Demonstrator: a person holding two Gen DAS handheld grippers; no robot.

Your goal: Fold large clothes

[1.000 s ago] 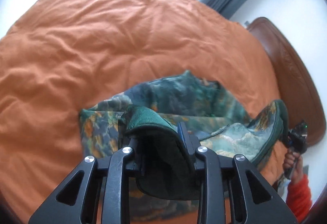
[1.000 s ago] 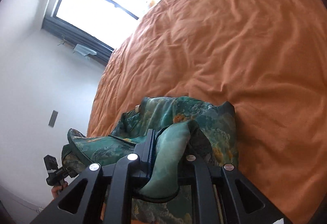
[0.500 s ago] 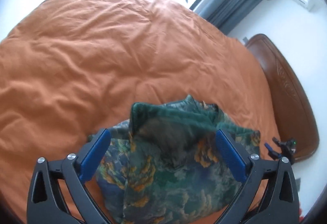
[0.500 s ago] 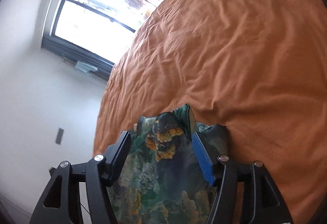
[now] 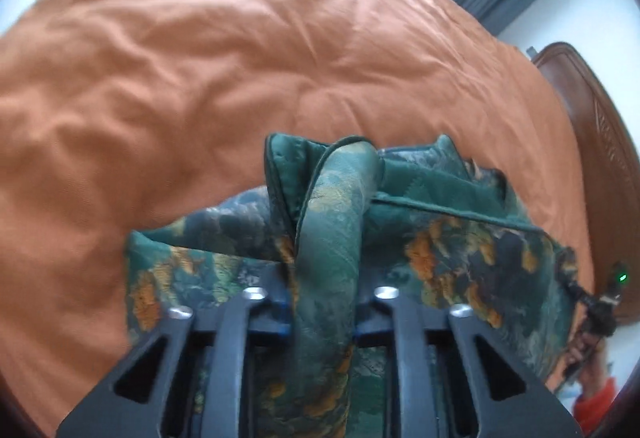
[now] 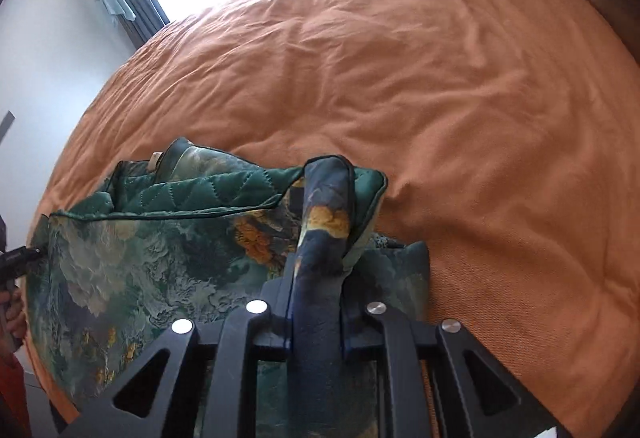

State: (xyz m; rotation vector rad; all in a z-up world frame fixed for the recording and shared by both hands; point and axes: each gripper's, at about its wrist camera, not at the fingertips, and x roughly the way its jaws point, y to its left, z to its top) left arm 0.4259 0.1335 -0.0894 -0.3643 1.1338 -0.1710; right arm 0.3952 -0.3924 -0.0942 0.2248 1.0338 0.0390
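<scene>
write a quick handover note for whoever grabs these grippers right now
Left gripper: shut on a bunched fold of the jacket.
Right gripper: shut on another fold at the jacket's opposite end.
The jacket, green quilted lining showing, lies partly folded at the near edge of the bed.
Done: folded into a compact bundle.
Left: probably carry both held edges over, lay flat, release.

Bed [image 5: 208, 50] covered by a wrinkled orange sheet [image 6: 460, 110]; a green quilted garment [image 6: 160, 250] with orange floral print lies bunched on its near part; a dark brown headboard [image 5: 596, 142], apparently wooden, bounds one end.
</scene>
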